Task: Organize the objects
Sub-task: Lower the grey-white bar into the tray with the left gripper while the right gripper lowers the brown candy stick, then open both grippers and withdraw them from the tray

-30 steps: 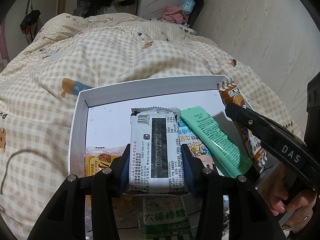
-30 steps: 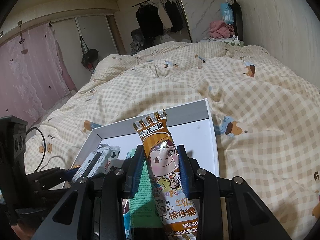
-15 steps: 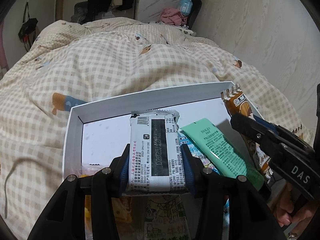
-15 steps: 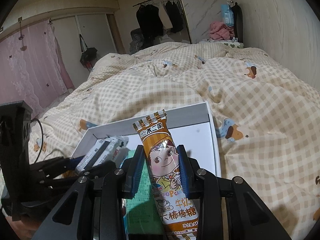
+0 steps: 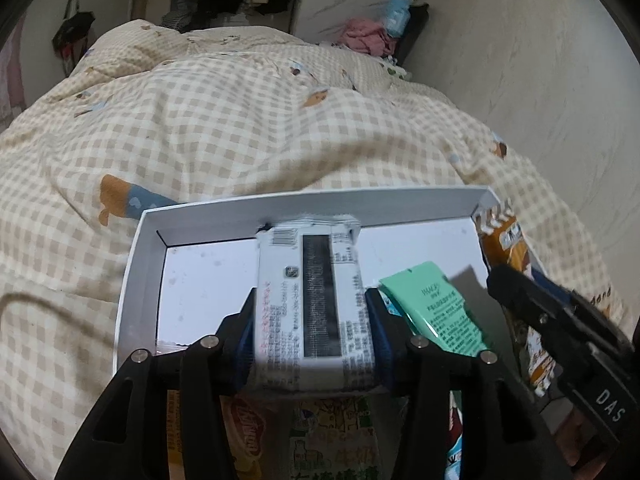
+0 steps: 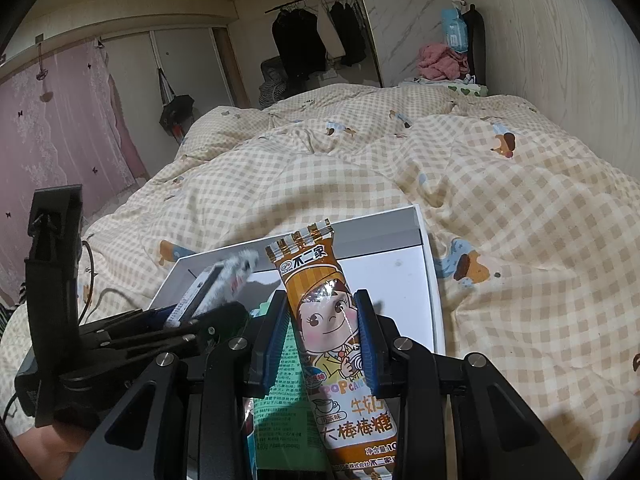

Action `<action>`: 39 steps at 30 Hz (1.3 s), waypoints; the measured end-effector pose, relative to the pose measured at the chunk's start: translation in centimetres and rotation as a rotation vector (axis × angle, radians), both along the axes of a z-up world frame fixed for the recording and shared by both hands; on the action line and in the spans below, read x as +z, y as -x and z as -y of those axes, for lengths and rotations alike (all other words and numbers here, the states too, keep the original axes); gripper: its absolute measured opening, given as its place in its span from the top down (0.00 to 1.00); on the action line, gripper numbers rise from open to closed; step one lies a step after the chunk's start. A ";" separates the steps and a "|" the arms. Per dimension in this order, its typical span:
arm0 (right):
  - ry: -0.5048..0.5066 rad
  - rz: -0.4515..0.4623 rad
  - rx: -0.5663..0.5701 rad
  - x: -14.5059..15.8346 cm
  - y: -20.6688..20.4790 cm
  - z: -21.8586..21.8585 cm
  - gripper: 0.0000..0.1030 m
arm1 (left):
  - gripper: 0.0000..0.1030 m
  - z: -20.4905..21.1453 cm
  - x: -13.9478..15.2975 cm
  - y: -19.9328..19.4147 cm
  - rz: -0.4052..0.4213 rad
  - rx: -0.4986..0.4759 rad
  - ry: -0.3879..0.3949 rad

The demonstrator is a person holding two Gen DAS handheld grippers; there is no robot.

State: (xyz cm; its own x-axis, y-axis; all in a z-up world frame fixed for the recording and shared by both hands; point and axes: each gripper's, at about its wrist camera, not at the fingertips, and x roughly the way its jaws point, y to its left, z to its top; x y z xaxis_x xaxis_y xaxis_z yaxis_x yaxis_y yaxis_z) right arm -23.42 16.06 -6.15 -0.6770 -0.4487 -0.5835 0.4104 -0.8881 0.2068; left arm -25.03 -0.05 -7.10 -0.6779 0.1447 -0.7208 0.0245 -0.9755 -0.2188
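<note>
My left gripper is shut on a white snack packet with black print, held above a shallow white box on the bed. My right gripper is shut on an orange lollipop packet with a cartoon girl, over the box's right side. A green tube lies in the box between them. The orange packet and right gripper also show at the right of the left wrist view. The white packet shows blurred in the right wrist view.
The box sits on a beige checked duvet. More snack packets lie under the left gripper at the box's near end. A wall runs along the bed's right; clothes and hanging garments stand at the far end.
My left gripper has carried the white packet forward toward the box's far wall. My right gripper has lifted slightly with the orange packet still in it.
</note>
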 end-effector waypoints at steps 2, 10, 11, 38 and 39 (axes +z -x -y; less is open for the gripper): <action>-0.003 -0.003 -0.001 0.1 -0.1 0.1 0.66 | 0.36 -0.3 0.1 -0.2 -0.004 -0.013 0.010; 0.032 -0.067 0.005 1.3 -1.3 -0.3 0.40 | 0.20 0.7 1.5 -1.2 -0.025 0.013 -0.083; 0.036 -0.071 0.006 1.5 -1.5 -0.3 0.40 | 0.19 1.1 1.9 -1.5 -0.042 0.017 -0.109; 0.125 -0.159 0.269 16.0 -9.4 -3.0 0.16 | 0.00 5.4 18.0 -17.1 -0.304 0.127 0.262; 0.140 -0.134 0.277 15.8 -9.5 -3.2 0.16 | 0.00 5.0 17.8 -17.4 -0.283 0.106 0.260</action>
State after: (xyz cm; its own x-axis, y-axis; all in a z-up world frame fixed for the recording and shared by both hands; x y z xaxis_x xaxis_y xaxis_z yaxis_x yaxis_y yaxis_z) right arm -13.95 19.27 9.65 -0.5845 -0.6959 -0.4172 0.6643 -0.7057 0.2464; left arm -7.59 -5.08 10.72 -0.8564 -0.0991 -0.5068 0.1017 -0.9946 0.0226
